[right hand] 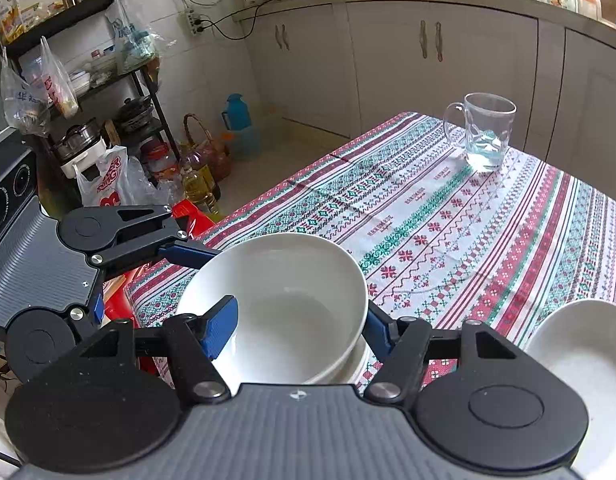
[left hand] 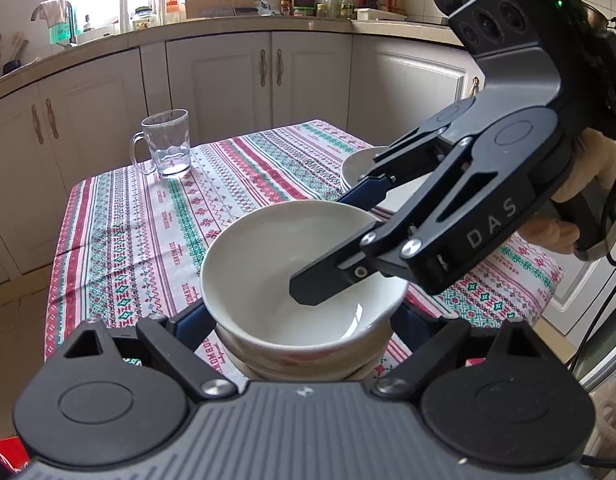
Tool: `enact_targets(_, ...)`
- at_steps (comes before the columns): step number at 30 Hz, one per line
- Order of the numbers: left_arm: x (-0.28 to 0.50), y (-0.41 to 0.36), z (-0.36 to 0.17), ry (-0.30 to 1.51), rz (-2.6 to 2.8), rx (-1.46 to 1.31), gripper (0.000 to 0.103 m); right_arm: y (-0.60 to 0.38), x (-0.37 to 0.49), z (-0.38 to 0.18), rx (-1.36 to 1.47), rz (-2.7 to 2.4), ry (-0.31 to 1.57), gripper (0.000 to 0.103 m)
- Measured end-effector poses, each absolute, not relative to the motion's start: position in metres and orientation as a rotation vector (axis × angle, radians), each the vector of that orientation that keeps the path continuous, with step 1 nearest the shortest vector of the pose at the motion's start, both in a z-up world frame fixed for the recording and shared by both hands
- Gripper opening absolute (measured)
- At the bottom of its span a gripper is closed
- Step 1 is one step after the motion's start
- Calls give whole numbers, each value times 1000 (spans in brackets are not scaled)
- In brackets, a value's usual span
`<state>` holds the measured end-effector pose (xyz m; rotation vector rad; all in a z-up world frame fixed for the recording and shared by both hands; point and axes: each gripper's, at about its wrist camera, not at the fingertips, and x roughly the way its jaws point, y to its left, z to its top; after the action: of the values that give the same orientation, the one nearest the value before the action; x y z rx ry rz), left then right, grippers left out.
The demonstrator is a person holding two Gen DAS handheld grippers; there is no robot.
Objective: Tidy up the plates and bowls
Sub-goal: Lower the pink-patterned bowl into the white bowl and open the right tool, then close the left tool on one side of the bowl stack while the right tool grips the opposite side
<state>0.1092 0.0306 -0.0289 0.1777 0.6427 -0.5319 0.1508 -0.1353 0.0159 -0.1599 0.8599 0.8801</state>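
Observation:
A white bowl [left hand: 268, 248] sits nested on top of a second bowl [left hand: 308, 360] near the table's front corner. My right gripper [left hand: 328, 246] reaches in from the right and is shut on the upper bowl's wall, one finger inside and one outside. In the right wrist view its blue pad [right hand: 220, 328] lies inside that bowl [right hand: 292, 280]. My left gripper [left hand: 298, 316] straddles the lower bowl, its fingers against the bowl's sides under the upper rim. A stack of white plates [left hand: 356, 164] lies behind the right gripper.
A glass mug [left hand: 168, 144] stands at the far edge of the patterned tablecloth [left hand: 148, 232]. A white dish with a red flower [right hand: 580, 360] lies right of the bowls. Kitchen cabinets [left hand: 228, 80] run behind the table, and a cluttered shelf rack [right hand: 88, 80] stands off its side.

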Motion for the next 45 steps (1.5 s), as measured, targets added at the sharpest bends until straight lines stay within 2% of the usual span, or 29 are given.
enact_targets(13, 113, 33, -29, 658, -540, 170, 96, -136, 153, 11, -151, 878, 849, 73)
enact_targets(18, 111, 32, -30, 649, -555, 197, 99, -137, 148, 11, -157, 873, 828, 90)
enact_targets(21, 109, 33, -30, 645, -564, 201, 99, -138, 144, 13, -158, 859, 808, 97)
enact_targets(26, 102, 35, -29, 631, -572, 223, 99, -138, 135, 13, -202, 828, 786, 101)
enact_targets(45, 88, 63, -32, 616, -555, 265, 99, -162, 84, 22, -289, 716, 683, 103)
